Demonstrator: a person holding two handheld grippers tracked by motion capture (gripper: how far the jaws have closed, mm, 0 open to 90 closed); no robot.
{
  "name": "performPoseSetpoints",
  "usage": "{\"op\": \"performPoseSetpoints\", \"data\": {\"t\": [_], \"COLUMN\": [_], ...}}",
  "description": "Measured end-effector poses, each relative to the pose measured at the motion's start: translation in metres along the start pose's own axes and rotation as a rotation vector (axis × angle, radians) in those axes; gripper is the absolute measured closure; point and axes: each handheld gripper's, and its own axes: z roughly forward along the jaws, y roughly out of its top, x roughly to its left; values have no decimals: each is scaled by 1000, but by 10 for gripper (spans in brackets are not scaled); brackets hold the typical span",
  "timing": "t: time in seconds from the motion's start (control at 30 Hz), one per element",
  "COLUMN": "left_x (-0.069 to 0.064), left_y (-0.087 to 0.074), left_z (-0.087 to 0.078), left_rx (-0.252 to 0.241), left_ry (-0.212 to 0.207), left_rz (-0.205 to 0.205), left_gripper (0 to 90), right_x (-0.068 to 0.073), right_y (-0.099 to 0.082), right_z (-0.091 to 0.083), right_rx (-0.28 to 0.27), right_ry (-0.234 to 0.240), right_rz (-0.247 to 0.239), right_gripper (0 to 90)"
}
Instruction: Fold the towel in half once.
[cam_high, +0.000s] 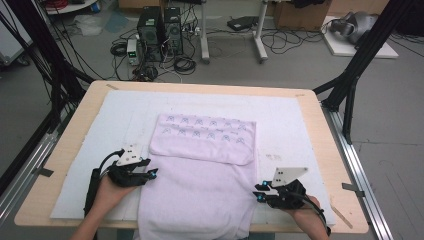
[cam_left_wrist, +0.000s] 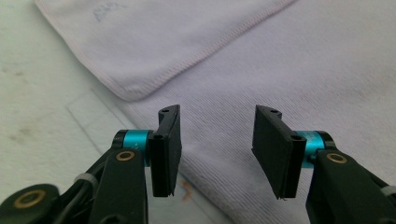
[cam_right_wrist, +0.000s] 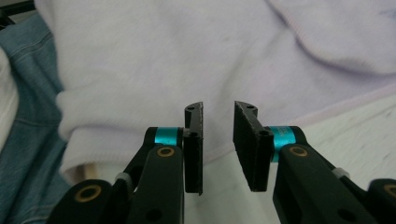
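A pale lilac towel (cam_high: 200, 195) lies on the white mat, its far end folded back toward me into a flap (cam_high: 205, 135) with a small printed pattern. The near end hangs over the table's front edge. My left gripper (cam_high: 154, 173) sits at the towel's left edge just below the flap, open. In the left gripper view its jaws (cam_left_wrist: 218, 112) stand wide apart above the towel (cam_left_wrist: 289, 70) with nothing between them. My right gripper (cam_high: 259, 191) is at the towel's right edge near the front, open. In the right gripper view it (cam_right_wrist: 218, 106) shows a narrow empty gap before the towel's hem (cam_right_wrist: 140, 121).
A white mat (cam_high: 300, 125) covers most of the wooden table (cam_high: 327, 150). Black frame struts (cam_high: 360, 55) stand at both far corners. Computers (cam_high: 160, 30) and cables lie on the floor beyond. The person's blue jeans (cam_right_wrist: 28, 93) lie under the hanging towel end.
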Motion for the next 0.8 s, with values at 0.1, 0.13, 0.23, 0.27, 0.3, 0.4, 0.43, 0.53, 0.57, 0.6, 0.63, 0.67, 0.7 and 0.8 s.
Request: {"op": "performPoseSetpoints", "data": {"t": [0.1,0.13,0.23,0.27,0.3,0.4,0.43,0.53,0.57,0.6,0.63,0.67,0.7,0.8], "left_x": [8,11,21,24,27,36,38,41,41,40,39,39,38,38], "left_y": [8,12,20,23,26,29,29,29,28,28,27,27,26,26], "left_z": [-2,-2,0,2,4,14,19,29,33,35,38,41,42,43], "left_rx": [-13,-17,-47,-46,-49,-43,-34,10,18,18,36,56,55,50], "left_ry": [24,36,49,50,48,48,49,43,39,38,37,36,31,22], "left_rz": [-7,-5,-32,-38,-47,-72,-77,-83,-78,-80,-66,-49,-48,-45], "left_gripper": [538,550,571,572,572,572,572,550,546,541,543,551,571,653], "right_x": [-12,-18,-35,-42,-48,-64,-69,-80,-82,-86,-87,-90,-91,-93], "right_y": [15,20,33,36,39,45,46,44,42,40,39,38,37,37], "right_z": [8,12,24,27,31,41,44,54,56,60,62,65,67,67], "right_rx": [-7,-8,-29,-33,-39,-41,-30,-10,-8,3,8,18,19,11], "right_ry": [-23,-32,-46,-52,-48,-42,-41,-50,-46,-44,-48,-47,-45,-56], "right_rz": [-12,-15,-3,10,33,60,69,90,99,109,107,119,124,115], "right_gripper": [661,639,584,540,524,512,510,508,507,508,512,518,537,611]}}
